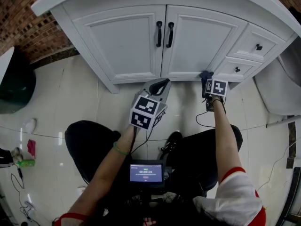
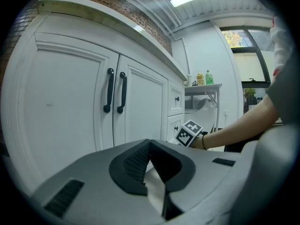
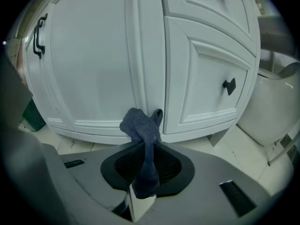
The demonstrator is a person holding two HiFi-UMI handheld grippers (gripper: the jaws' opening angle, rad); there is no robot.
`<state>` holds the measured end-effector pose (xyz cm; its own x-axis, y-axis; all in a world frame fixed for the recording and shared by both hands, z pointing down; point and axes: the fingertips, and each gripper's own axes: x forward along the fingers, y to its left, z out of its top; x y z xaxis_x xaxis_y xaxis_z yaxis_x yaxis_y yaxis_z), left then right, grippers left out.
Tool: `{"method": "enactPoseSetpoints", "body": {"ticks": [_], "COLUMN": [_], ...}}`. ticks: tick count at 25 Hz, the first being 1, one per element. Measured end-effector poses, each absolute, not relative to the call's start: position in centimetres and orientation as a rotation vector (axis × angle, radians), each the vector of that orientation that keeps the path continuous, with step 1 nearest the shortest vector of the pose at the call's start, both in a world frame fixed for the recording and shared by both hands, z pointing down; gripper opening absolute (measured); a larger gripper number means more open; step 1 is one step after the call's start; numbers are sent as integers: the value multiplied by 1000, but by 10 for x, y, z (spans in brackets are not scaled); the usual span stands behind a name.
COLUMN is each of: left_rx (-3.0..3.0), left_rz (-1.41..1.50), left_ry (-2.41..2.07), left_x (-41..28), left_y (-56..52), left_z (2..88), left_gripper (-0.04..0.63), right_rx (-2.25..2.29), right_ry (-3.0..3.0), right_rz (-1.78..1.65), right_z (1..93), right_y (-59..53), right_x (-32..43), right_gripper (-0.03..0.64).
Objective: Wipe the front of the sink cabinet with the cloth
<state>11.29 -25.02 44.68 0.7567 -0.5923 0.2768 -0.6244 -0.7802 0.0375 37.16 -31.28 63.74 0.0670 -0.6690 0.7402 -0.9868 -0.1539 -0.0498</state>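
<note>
Right tongs point(image 3: 144, 170) clamp cloth point(image 3: 140, 125) at cabinet point(image 3: 93, 69) base; left tongs point(image 2: 150, 165) closed, empty. Wiping step, seemingly; next, sweep across doors.

The small dark screen with a blue display point(image 1: 146, 173), mounted low in front of the person in the head view, shows a row of pale digits set out like a clock reading. It seems to be 00:00:21, though the figures are too small to be sure. A red line below it cannot be read. The left gripper point(image 1: 162, 83) and right gripper point(image 1: 206, 75) carry black-and-white square code markers.
</note>
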Motion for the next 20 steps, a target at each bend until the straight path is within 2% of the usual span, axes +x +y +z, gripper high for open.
{"method": "enactPoseSetpoints", "body": {"ticks": [5, 11, 20], "left_rx": [2803, 2792, 2808], "left_rz": [396, 382, 349], "left_ry": [-997, -1032, -1086], "left_x": [105, 94, 72], "left_y": [-255, -257, -229], "left_z": [456, 451, 423], "left_gripper": [20, 20, 20], "right_rx": [1836, 1821, 1719], "right_ry": [-1622, -1695, -2002], "right_rz": [910, 885, 797], "right_z": [657, 640, 580], "right_y": [-315, -319, -300], "right_x": [360, 338, 241], "right_gripper": [61, 61, 61]}}
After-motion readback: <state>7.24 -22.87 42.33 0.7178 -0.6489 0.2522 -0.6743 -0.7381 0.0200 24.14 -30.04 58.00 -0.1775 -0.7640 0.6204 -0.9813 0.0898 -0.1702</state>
